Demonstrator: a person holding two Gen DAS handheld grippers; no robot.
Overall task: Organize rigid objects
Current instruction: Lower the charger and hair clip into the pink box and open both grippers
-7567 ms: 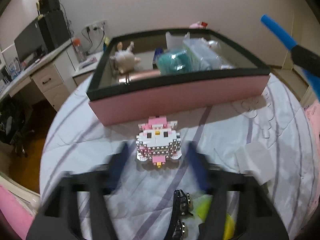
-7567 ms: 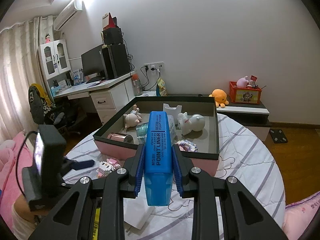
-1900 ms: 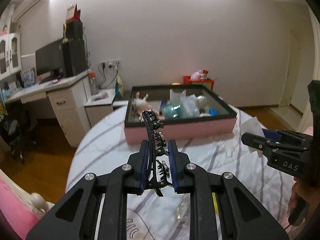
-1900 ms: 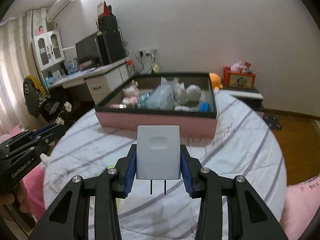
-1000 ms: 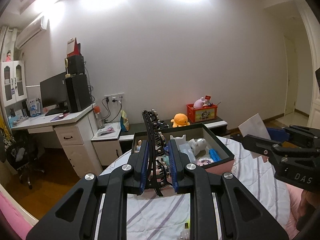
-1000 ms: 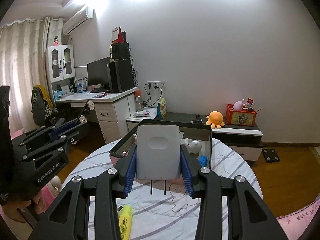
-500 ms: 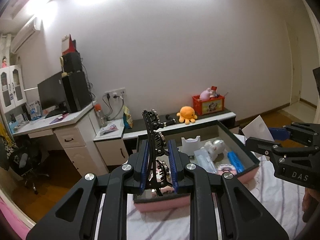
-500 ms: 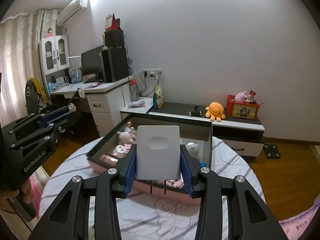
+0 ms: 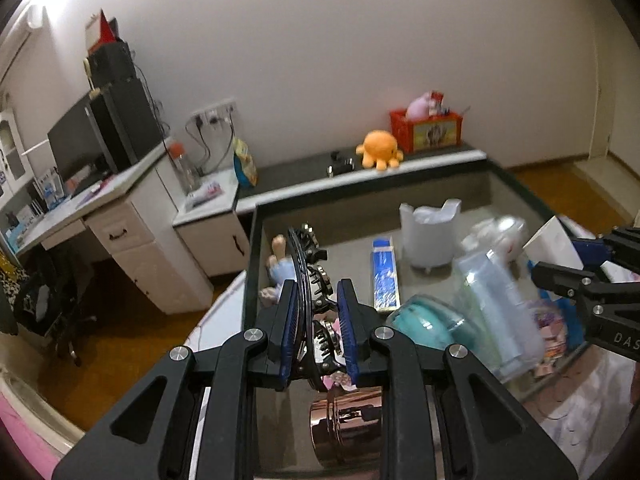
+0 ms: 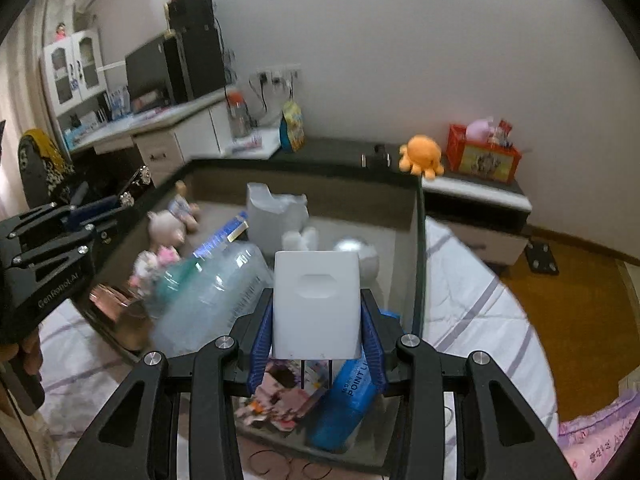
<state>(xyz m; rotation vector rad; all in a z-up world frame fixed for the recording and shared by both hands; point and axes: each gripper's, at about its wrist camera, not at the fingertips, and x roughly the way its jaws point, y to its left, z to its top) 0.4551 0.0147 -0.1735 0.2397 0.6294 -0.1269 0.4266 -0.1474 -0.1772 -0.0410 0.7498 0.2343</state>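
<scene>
Hair clip (image 9: 310, 276) sits clamped in the left gripper (image 9: 318, 334), charger (image 10: 316, 304) in the right gripper (image 10: 316, 346); lower both into bare spots of the box (image 9: 516, 184) before letting go.

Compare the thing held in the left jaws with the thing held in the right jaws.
The left gripper holds a black hair clip: thin, curved, toothed, with shiny studs. The right gripper holds a white plug adapter: a plain blocky slab with two prongs pointing back below it. The clip stands edge-on between narrow jaws; the adapter fills wider jaws. Both are clamped and held over the pink box.
</scene>
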